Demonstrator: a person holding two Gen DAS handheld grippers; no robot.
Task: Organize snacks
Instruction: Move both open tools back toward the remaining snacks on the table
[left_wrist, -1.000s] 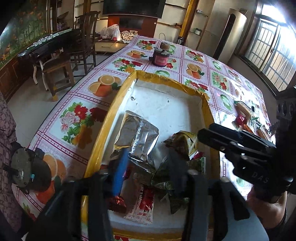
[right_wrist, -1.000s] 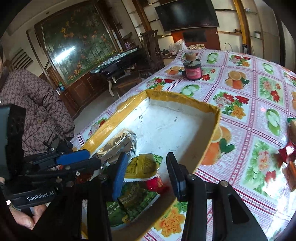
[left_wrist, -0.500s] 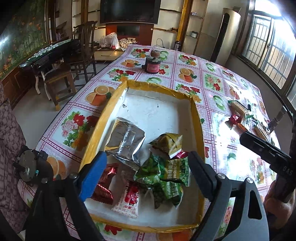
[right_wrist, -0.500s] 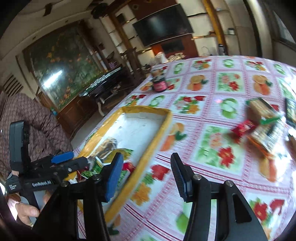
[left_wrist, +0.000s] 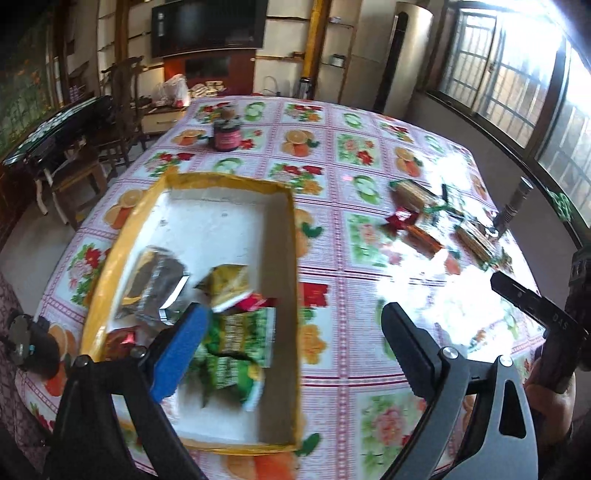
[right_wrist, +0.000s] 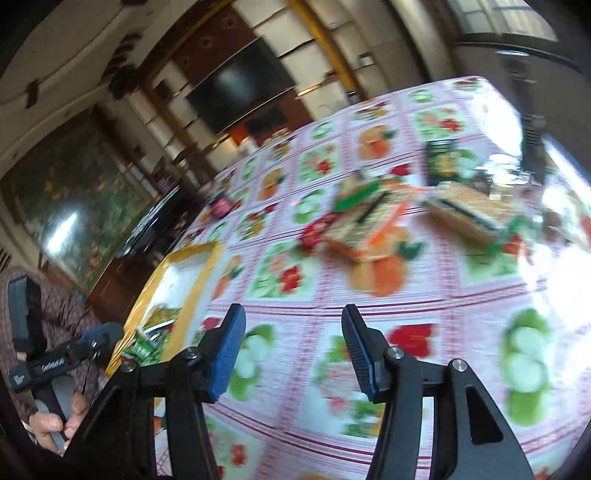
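So the job's looking maybe half done: a handful of snack packets are already lying in the yellow-rimmed box, while another pile of snacks is still sitting loose on the table, out around 2 o'clock from the box. The left claw is opening wide with nothing between its jaws. The right claw is opening too, empty, pointing toward that leftover pile.
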